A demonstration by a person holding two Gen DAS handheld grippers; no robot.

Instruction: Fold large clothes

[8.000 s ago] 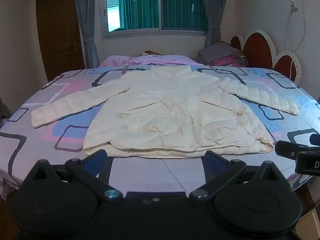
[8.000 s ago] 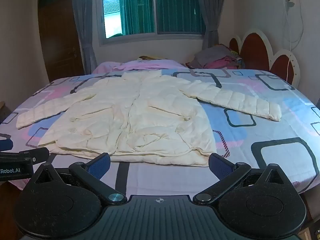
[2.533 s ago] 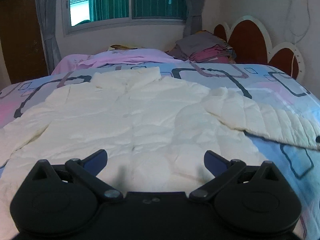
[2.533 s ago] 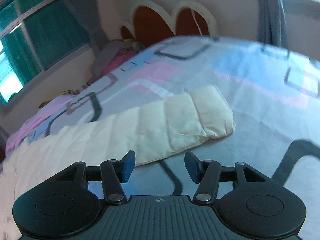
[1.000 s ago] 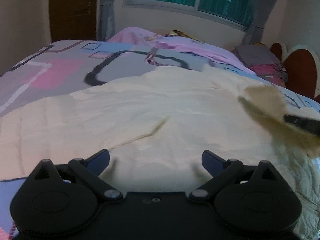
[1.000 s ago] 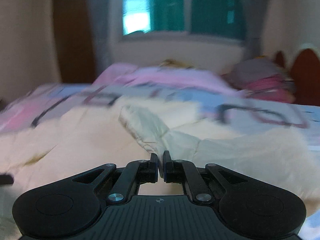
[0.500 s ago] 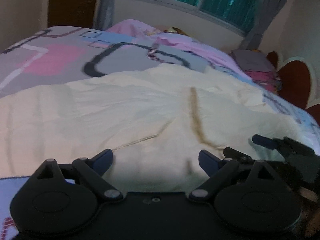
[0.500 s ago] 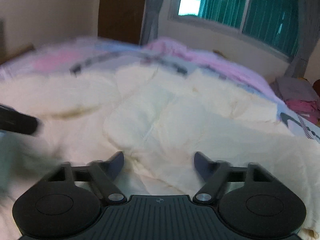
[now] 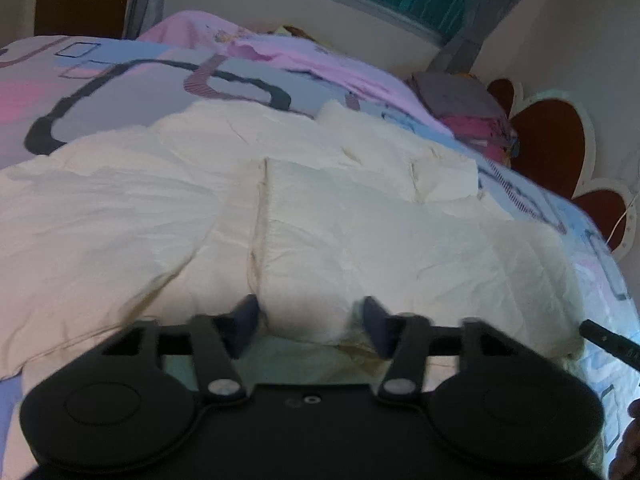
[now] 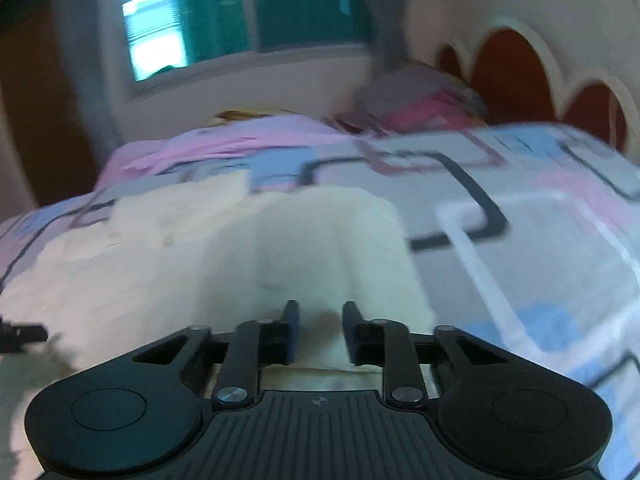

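A cream puffer jacket point(image 9: 320, 216) lies spread on the bed, one sleeve folded across its body. My left gripper point(image 9: 308, 322) is low over the jacket's near hem, its jaws partly open around a bulge of fabric. My right gripper point(image 10: 320, 330) is at the jacket's right side point(image 10: 312, 248), its jaws narrowly apart with cream fabric between them. The right wrist view is blurred by motion. The tip of the right gripper shows at the right edge of the left wrist view point(image 9: 612, 344).
The bed has a patterned sheet point(image 10: 520, 216) in pink, blue and grey. A pink blanket point(image 9: 280, 50) and a pile of folded clothes point(image 9: 468, 108) lie at the far side. A red and white headboard point(image 9: 560, 136) stands to the right.
Both grippers have dropped to the jacket's near edge and their jaws have narrowed around fabric. The right gripper has swung to the jacket's right side.
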